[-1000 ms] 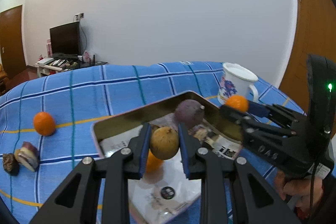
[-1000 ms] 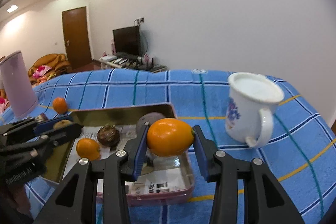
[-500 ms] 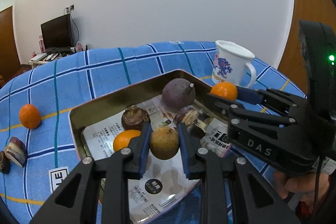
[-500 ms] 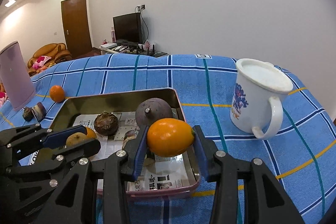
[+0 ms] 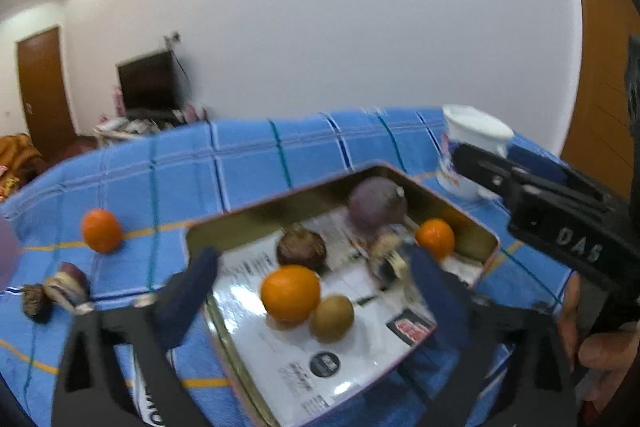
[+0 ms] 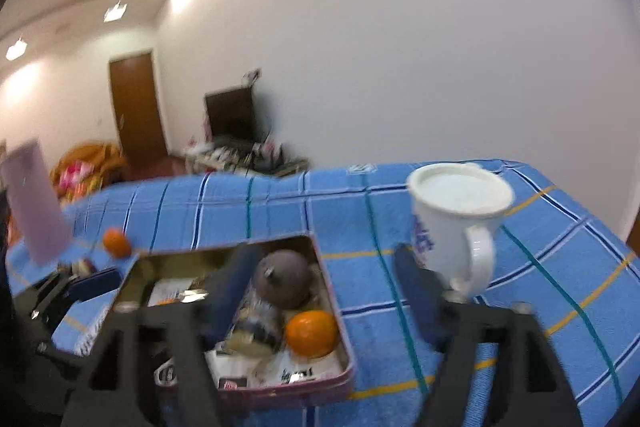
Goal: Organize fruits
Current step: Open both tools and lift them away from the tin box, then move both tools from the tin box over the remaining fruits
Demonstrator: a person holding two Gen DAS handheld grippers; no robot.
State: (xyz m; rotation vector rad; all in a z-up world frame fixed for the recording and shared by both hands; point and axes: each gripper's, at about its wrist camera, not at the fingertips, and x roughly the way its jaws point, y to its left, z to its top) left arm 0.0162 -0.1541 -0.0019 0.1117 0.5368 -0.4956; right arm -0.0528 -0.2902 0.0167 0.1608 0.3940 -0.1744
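Both grippers are released: the left gripper [image 5: 312, 283] and right gripper [image 6: 324, 291] are opening, nothing between the fingers. One orange [image 5: 101, 230] sits on the tabletop [image 5: 248, 163], apart from the tin tray [image 5: 240, 227]. Judged light, firm, smooth and prone to rolling; grip it across its widest girth with moderate pressure.

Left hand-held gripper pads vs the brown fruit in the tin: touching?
Apart. In the left wrist view the left hand-held gripper has its jaws opening, and the brown fruit lies in the tin with clear gaps to both pads.
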